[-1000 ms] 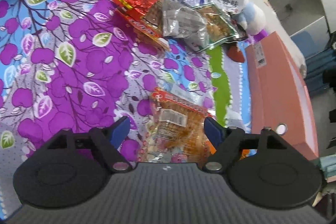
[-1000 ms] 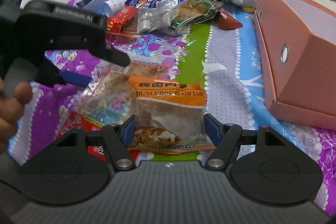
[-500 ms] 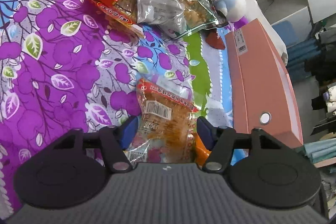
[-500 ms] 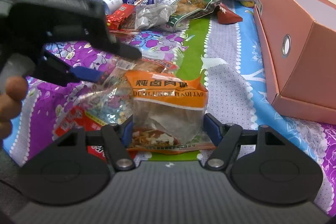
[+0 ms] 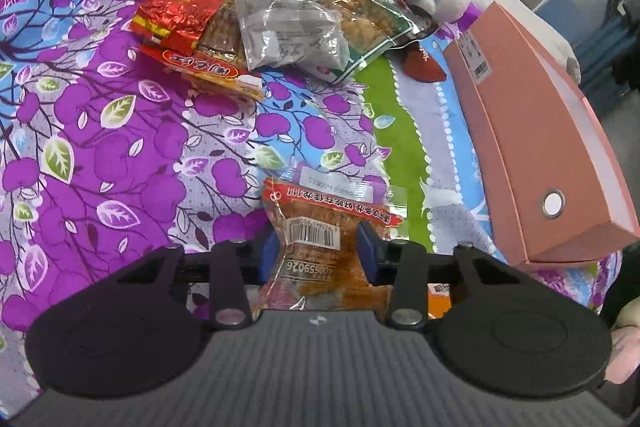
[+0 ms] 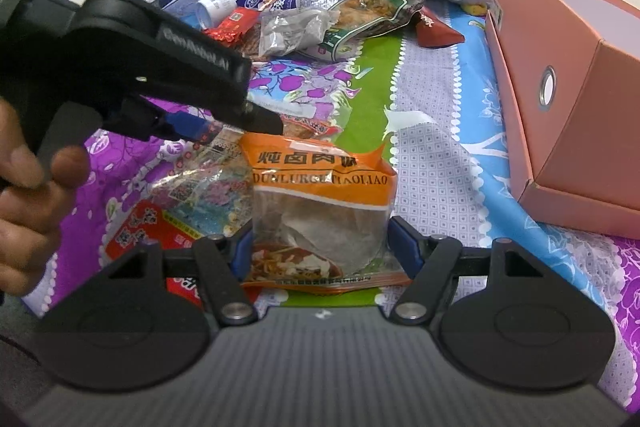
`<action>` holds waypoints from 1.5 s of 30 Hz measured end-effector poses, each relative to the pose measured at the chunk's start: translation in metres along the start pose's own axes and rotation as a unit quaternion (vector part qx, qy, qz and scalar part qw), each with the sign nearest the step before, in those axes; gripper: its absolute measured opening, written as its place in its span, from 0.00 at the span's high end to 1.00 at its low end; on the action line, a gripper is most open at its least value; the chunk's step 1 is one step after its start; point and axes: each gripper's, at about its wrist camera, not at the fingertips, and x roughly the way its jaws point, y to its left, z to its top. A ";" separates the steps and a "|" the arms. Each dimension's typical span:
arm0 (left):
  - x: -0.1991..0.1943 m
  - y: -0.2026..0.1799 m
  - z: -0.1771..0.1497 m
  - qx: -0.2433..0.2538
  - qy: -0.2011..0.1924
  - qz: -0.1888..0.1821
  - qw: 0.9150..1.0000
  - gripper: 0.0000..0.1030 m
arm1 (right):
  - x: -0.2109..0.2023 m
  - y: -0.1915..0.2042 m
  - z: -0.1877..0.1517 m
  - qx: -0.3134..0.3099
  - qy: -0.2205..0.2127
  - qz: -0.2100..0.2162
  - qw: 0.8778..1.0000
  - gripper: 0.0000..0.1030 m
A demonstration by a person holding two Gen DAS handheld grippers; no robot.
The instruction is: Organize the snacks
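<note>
The left claw (image 5: 318, 251) has closed in on the clear snack packet with the barcode (image 5: 320, 239); a second ago its blue fingertips (image 5: 366, 253) stood wide on either side, and now both press the packet's sides, pinching it narrow; in the right wrist view, the left claw (image 6: 224, 125) has reached further in, above the orange packet (image 6: 320, 195); the right claw's (image 6: 322, 253) fingers have drawn slightly closer around that packet's sides.

two snack packets (image 5: 316, 247) (image 6: 320, 211) pinched, lying flat
</note>
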 end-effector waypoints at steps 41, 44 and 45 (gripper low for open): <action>-0.119 -0.164 0.080 0.126 -0.131 -0.109 0.977 0.82 | -0.139 -0.108 0.092 0.084 -0.179 -0.135 0.971 0.34; -0.109 -0.192 0.102 0.141 -0.127 -0.120 0.975 0.83 | -0.141 -0.132 0.105 0.092 -0.184 -0.160 0.965 0.34; -0.104 -0.201 0.109 0.146 -0.127 -0.119 0.974 0.83 | -0.141 -0.139 0.108 0.094 -0.183 -0.166 0.964 0.34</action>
